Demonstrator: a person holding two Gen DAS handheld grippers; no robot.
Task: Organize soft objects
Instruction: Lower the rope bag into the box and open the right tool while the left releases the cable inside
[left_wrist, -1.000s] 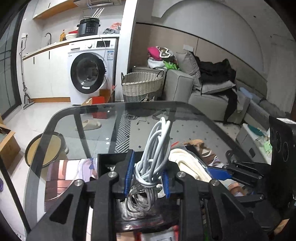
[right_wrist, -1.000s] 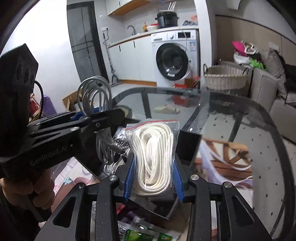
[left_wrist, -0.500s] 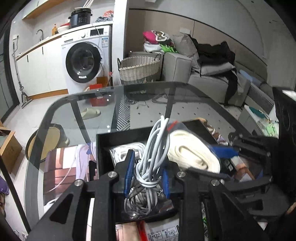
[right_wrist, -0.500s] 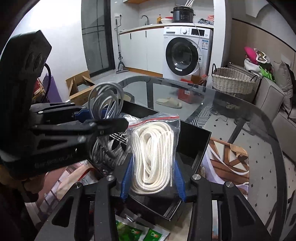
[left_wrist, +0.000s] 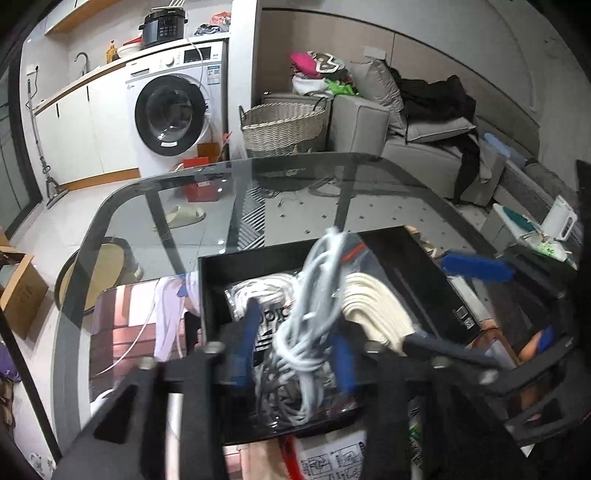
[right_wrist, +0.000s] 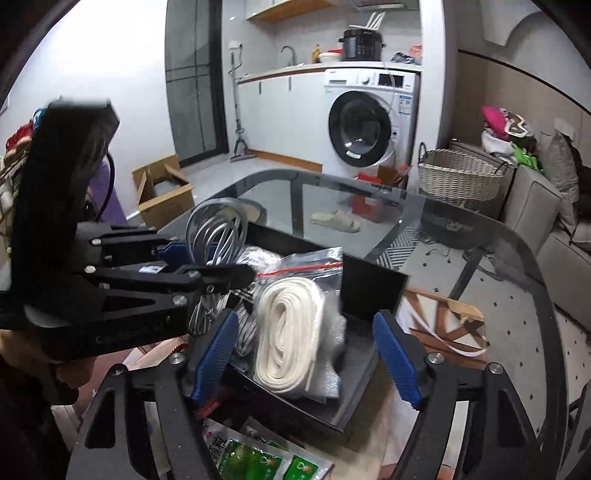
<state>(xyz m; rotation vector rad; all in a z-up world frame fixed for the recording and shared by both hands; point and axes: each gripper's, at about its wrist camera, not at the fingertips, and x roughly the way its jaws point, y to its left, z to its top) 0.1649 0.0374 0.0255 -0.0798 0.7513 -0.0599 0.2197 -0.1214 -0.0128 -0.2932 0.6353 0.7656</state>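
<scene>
Over the black tray (right_wrist: 373, 288) near the glass counter (right_wrist: 480, 251) edge, we see our right gripper (right_wrist: 306, 354) spread wide, the bagged white rope (right_wrist: 288, 332) lying loose inside. Only the left wrist view shows our left gripper (left_wrist: 295, 350) pinching the gray cable bundle (left_wrist: 310, 321) above that tray.

Bagged white rope (right_wrist: 291, 332) in black box (right_wrist: 373, 288)

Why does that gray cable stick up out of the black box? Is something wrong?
Nothing is broken. The gray cable sticks up above the black box because the left gripper holds it there. The bagged white rope lies in the box between the open right gripper's fingers.
</scene>
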